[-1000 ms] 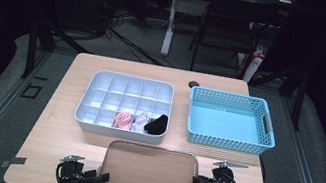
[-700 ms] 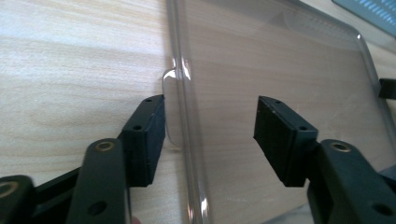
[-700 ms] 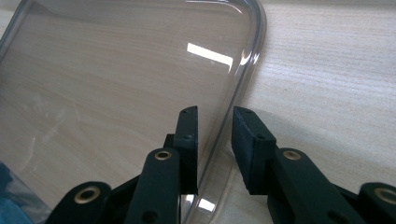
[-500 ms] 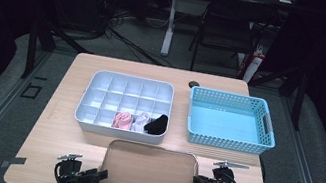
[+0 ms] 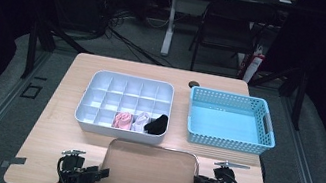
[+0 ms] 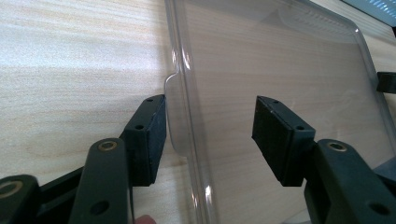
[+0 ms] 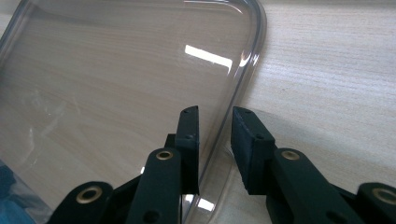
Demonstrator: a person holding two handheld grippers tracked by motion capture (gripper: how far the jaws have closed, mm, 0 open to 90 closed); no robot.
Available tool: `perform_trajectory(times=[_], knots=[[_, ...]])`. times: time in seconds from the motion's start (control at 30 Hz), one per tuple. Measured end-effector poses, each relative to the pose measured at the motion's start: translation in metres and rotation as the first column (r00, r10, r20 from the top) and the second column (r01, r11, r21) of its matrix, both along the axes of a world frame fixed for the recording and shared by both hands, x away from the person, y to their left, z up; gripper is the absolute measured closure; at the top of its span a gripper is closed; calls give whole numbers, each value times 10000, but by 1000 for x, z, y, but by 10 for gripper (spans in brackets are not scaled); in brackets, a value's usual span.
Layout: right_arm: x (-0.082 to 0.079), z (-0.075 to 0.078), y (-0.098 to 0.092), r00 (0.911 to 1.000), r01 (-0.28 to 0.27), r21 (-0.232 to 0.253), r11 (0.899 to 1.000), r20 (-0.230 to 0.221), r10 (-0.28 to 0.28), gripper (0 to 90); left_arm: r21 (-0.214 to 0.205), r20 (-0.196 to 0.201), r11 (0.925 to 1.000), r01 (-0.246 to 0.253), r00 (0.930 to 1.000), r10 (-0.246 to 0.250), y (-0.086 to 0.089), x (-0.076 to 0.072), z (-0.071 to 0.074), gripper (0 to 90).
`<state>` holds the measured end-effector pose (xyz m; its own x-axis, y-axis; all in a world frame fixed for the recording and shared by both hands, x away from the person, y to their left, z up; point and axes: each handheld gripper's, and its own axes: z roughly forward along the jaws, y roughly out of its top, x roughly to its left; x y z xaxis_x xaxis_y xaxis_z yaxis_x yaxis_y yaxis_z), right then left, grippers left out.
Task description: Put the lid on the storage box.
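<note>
claw [image 6: 210, 135]: black jaws | brass rivets | looped black cable

We can read no text, label, brand, number or sign on anything in these pictures.

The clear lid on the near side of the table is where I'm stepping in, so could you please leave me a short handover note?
Left gripper: jaws have just been closing, now straddle the clear lid's left rim tab, one pad at the tab, the other well off; no grip yet.
Right gripper: jaws narrow, straddling the lid's right rim; contact unclear.
Lid lies flat on the table, in front of the white divided organizer, uncovered, with pink, white and black cloth items in its near row. Blue basket is empty.
Left to do: probably grip both edges, lift, cover the organizer.
</note>
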<state>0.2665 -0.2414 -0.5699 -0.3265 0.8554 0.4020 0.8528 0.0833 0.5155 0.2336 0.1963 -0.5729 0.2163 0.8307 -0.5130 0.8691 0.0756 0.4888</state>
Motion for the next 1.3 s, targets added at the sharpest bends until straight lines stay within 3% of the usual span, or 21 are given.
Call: perform_trajectory(times=[0.13,0.23,0.37,0.43,0.6,0.8,1.1,1.3], knots=[[1,0,-1,10000,52,83,10000,-40,-52,734,57,9,9997,-250,9997,250,3,0,-2,592],[1,0,-2,10000,43,90,9999,-38,-43,735,-35,-55,9995,-305,9995,305,5,0,-2,630],[0,0,-2,10000,39,69,10000,-13,-39,735,-496,-271,9972,-550,9982,537,7,0,-4,637],[0,0,-1,10000,68,48,10000,9,-68,734,-1073,-584,9923,-616,9967,556,9,1,-6,660],[0,0,0,10000,55,-29,10000,52,-55,732,-728,-357,9963,-452,9985,427,6,1,-6,643],[1,0,-2,10000,56,26,10000,60,-56,732,-304,-54,9995,118,9999,-120,4,3,-4,623],[3,0,-6,9999,-36,100,9999,-102,37,725,-99,464,9998,195,9987,-190,4,0,-7,675],[7,-1,-11,9990,-187,588,9981,-403,211,673,-208,533,9996,166,9985,-155,3,-2,-8,675]])
